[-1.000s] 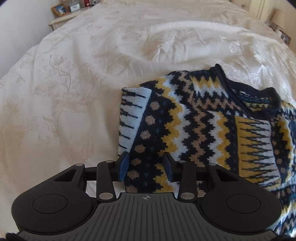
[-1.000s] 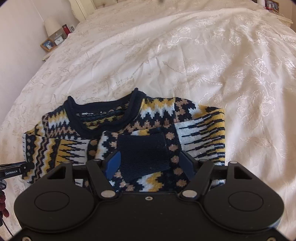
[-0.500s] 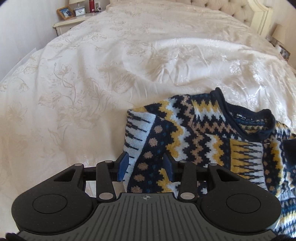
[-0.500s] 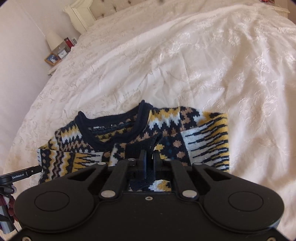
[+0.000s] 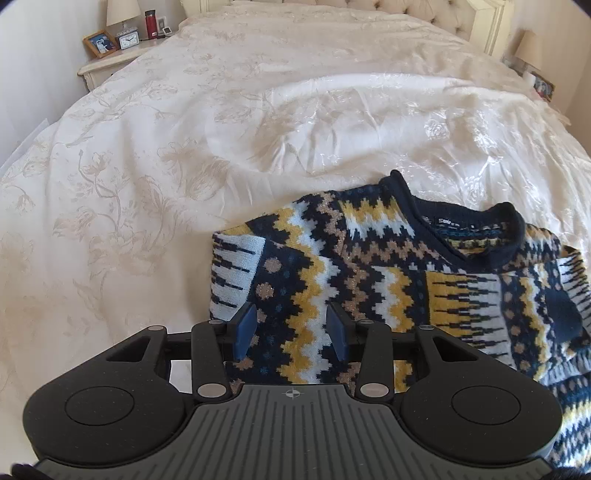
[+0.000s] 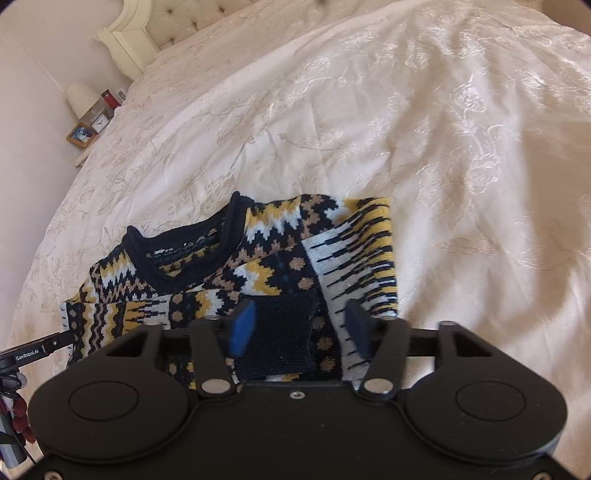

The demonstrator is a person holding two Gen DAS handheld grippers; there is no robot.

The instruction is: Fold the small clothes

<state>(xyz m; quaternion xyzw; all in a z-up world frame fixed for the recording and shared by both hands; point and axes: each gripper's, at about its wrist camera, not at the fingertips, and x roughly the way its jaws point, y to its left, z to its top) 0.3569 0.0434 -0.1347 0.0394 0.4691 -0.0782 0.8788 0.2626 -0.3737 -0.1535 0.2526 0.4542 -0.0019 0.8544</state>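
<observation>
A small knitted sweater (image 5: 388,280) in navy, yellow, white and tan zigzags lies on the cream bedspread (image 5: 184,147), its sleeves folded in over the body and its dark collar (image 5: 469,236) at the far side. My left gripper (image 5: 291,326) hovers open over the sweater's left part, nothing between its blue pads. In the right wrist view the same sweater (image 6: 280,266) lies below my right gripper (image 6: 299,328), which is open above the dark navy sleeve cuff (image 6: 284,332). Whether either gripper touches the knit is unclear.
The bedspread (image 6: 443,147) stretches wide on all sides of the sweater. A nightstand (image 5: 110,62) with a photo frame, clock and lamp stands far left, by the tufted headboard (image 5: 461,14). The other gripper's tip (image 6: 33,350) shows at the left edge.
The right gripper was open a second ago, shut half a second ago over the navy cuff, and is open again. Both grippers have drawn back and risen; the sweater looks farther away.
</observation>
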